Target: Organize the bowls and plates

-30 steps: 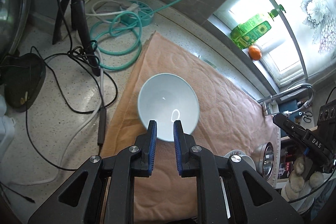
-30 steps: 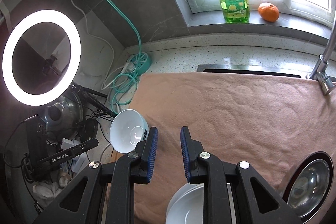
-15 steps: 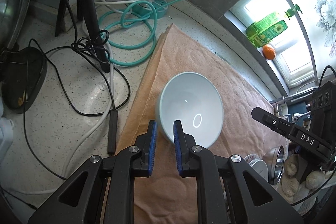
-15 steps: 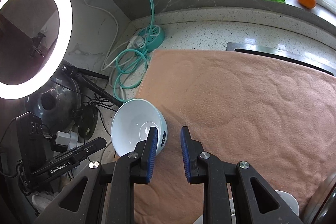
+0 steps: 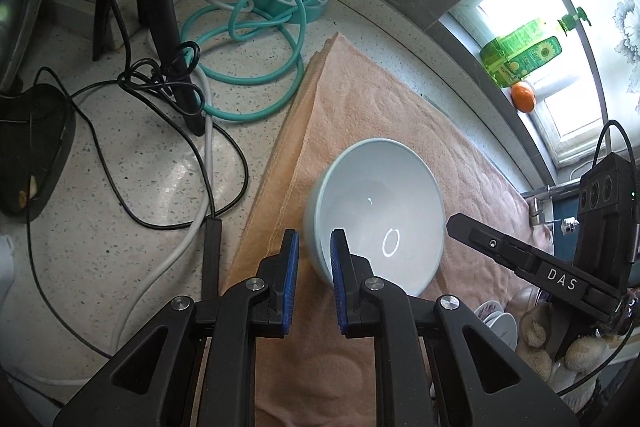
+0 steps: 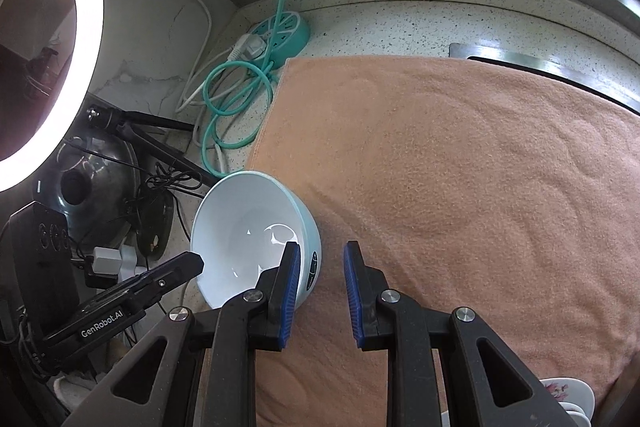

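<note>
Bowl [image 5: 380,211] rim between left fingers [image 5: 290,267].

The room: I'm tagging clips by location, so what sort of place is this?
Most likely a home kitchen: a speckled counter, a sink edge under the towel, and dish soap on the windowsill.

Speckled counter [image 5: 120,195] with coiled teal cable [image 5: 248,67], tripod leg [image 5: 160,7], peach towel [image 6: 460,187]; ring light [image 6: 52,59]; green bottle [image 5: 520,55] beside orange [image 5: 523,97] on sill
</note>
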A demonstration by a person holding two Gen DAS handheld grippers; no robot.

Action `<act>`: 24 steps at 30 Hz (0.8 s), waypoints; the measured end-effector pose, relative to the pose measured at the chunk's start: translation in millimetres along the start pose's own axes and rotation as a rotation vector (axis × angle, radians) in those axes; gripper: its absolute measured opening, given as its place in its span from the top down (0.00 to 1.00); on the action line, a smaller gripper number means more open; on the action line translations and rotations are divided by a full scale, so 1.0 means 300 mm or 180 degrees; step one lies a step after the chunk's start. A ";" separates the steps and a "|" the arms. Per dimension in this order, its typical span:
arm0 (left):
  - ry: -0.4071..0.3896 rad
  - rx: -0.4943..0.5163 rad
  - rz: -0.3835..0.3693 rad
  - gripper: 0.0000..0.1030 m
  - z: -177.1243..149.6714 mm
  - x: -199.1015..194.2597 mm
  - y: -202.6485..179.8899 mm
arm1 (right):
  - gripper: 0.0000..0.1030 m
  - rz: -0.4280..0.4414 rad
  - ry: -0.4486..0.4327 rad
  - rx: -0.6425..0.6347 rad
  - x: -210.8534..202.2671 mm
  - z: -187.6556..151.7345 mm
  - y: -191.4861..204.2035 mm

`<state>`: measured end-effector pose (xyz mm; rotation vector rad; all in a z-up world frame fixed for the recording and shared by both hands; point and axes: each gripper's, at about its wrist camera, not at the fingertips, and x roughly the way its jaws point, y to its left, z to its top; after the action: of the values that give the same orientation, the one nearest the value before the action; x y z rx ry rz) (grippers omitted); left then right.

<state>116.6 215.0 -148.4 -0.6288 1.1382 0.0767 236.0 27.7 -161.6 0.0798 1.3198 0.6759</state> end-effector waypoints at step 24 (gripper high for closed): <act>-0.0053 0.0081 0.0018 0.88 0.003 0.023 -0.023 | 0.94 -0.0055 0.0070 -0.0102 0.051 -0.002 0.026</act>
<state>122.9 208.2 -151.1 -0.6015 1.1233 0.0720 233.8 41.3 -171.6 0.0352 1.3289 0.6846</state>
